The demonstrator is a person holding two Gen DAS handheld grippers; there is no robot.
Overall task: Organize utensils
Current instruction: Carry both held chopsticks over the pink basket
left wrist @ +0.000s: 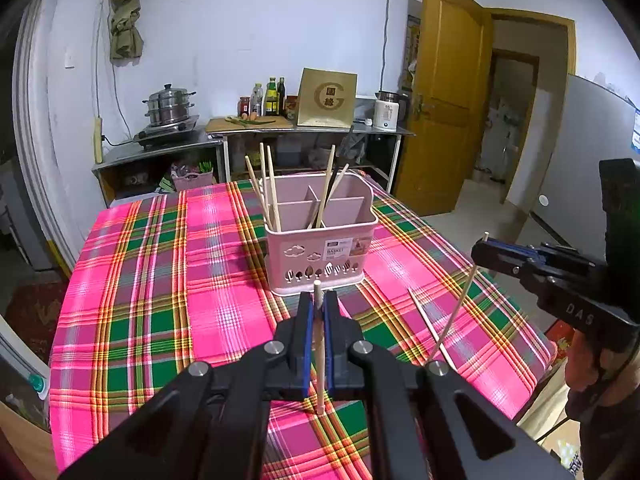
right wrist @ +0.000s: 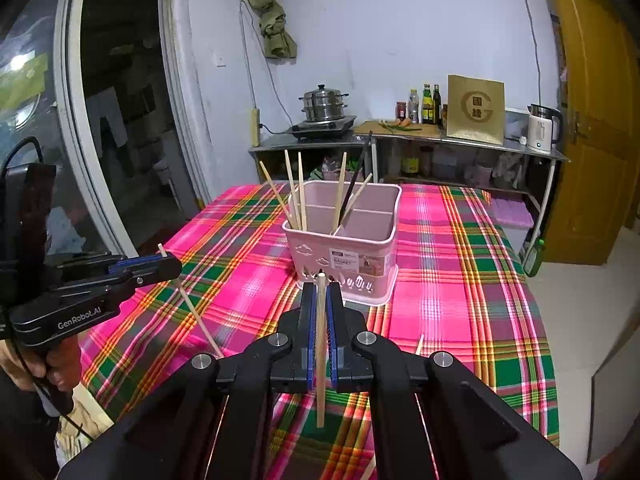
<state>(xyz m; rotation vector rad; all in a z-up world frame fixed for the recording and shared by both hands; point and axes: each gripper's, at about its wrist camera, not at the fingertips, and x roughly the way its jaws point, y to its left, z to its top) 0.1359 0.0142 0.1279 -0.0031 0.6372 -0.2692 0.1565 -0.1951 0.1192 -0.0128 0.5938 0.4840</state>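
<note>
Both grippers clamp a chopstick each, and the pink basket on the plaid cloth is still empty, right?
Not quite: the basket isn't empty. The right wrist view shows several chopsticks already standing in its compartments. The rest holds: the left gripper and right gripper each clamp a chopstick, and the basket sits on the plaid cloth.

Evenly, softly lit indoors, source unseen; cool bluish cast on the white wall [left wrist: 240, 20]. Faint shadows only on the plaid tablecloth [left wrist: 160, 280]. Strong fisheye bending at the edges, dark vignetted corners. Reflections in the glass door [right wrist: 24, 80]. Sharp centrally, slightly soft toward the rim
</note>
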